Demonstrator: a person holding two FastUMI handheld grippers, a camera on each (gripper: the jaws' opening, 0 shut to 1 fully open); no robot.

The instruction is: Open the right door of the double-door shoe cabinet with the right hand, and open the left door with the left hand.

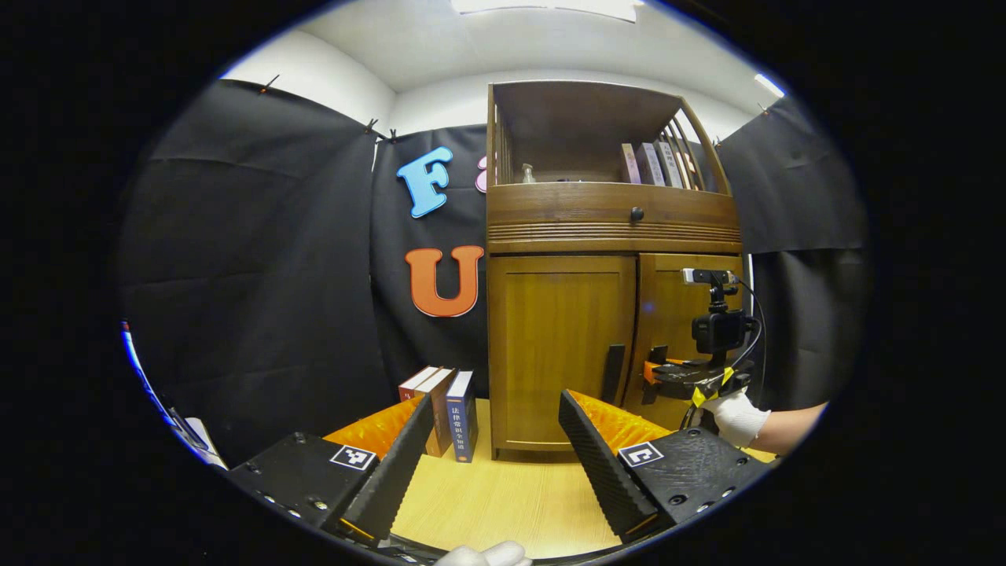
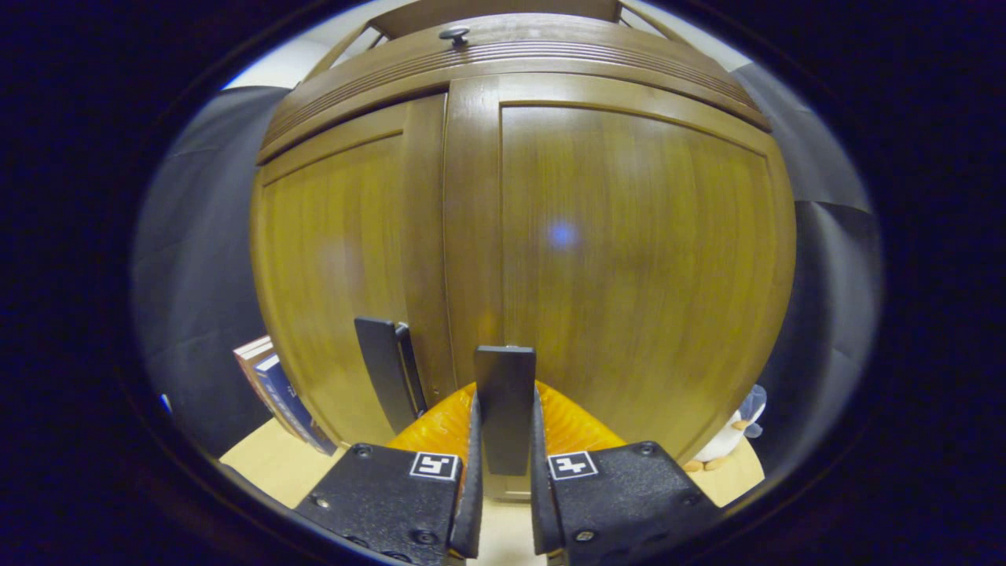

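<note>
right gripper (image 2: pixel 503 472) jaws clamped on right door handle (image 2: pixel 504 393) | left gripper (image 1: pixel 487 464) jaws wide | stiff hinged doors, pull by left handle (image 2: pixel 385 369) next

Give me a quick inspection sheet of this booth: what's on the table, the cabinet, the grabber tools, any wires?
Surface: pale wooden tabletop, bare in front of the cabinet.
Job's things: wooden cabinet; left door looks closed, right door looks slightly ajar; each has a dark upright handle.
Clutter: books standing left of the cabinet; more books on its top shelf; a small plush toy to its right.
Grippers: left gripper open, short of the cabinet; right gripper closed on the right door handle, held by a gloved hand.
Cables: a dark cable looping off the right gripper's camera.
Surroundings: black cloth walls, white ceiling with lights.
</note>
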